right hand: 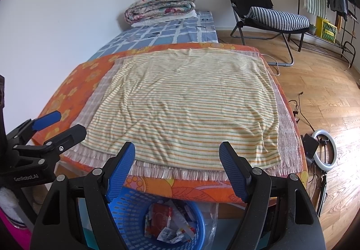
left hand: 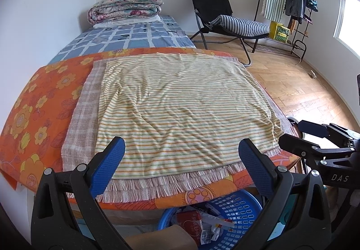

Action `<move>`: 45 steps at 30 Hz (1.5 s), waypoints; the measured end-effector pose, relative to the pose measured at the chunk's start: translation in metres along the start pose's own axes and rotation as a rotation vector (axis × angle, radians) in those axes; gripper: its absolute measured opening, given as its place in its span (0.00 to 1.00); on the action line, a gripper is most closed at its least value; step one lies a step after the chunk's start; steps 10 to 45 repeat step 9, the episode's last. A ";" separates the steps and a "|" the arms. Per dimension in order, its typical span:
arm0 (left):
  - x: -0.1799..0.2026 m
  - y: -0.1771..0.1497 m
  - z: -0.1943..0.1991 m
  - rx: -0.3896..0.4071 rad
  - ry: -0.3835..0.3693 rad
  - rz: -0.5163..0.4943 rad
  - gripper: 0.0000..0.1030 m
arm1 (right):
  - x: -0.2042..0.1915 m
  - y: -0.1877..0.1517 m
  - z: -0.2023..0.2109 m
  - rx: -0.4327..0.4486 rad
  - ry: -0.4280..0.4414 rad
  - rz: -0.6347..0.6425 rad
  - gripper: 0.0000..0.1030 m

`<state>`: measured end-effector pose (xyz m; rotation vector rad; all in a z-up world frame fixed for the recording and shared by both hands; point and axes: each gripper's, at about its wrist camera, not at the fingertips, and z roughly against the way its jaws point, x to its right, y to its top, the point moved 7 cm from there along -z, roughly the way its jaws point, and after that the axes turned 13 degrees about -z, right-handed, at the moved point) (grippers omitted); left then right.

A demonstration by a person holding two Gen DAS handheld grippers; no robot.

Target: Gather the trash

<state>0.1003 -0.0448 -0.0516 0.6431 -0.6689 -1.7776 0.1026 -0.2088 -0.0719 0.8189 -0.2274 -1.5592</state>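
A blue plastic basket (left hand: 238, 207) stands on the floor below the table's near edge and holds wrappers and a red packet (left hand: 191, 224). It also shows in the right wrist view (right hand: 132, 207) with the trash (right hand: 166, 223) inside. My left gripper (left hand: 180, 171) is open and empty above the table's front edge. My right gripper (right hand: 177, 171) is open and empty, also above the front edge. Each gripper shows in the other's view, the right one (left hand: 315, 137) and the left one (right hand: 47, 128).
A striped yellow cloth (left hand: 180, 101) lies flat on a fringed cloth over an orange flowered tablecloth (left hand: 45, 101). Behind stands a bed with folded quilts (left hand: 126, 6), a black chair (left hand: 225, 18) and a clothes rack (left hand: 290, 2). A ring light (right hand: 326, 148) stands on the wooden floor.
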 end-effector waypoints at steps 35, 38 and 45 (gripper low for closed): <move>-0.001 -0.001 0.000 -0.002 0.008 -0.002 1.00 | -0.003 -0.001 0.001 0.002 -0.001 0.006 0.75; -0.001 -0.001 0.000 -0.002 0.008 -0.002 1.00 | -0.003 -0.001 0.001 0.002 -0.001 0.006 0.75; -0.001 -0.001 0.000 -0.002 0.008 -0.002 1.00 | -0.003 -0.001 0.001 0.002 -0.001 0.006 0.75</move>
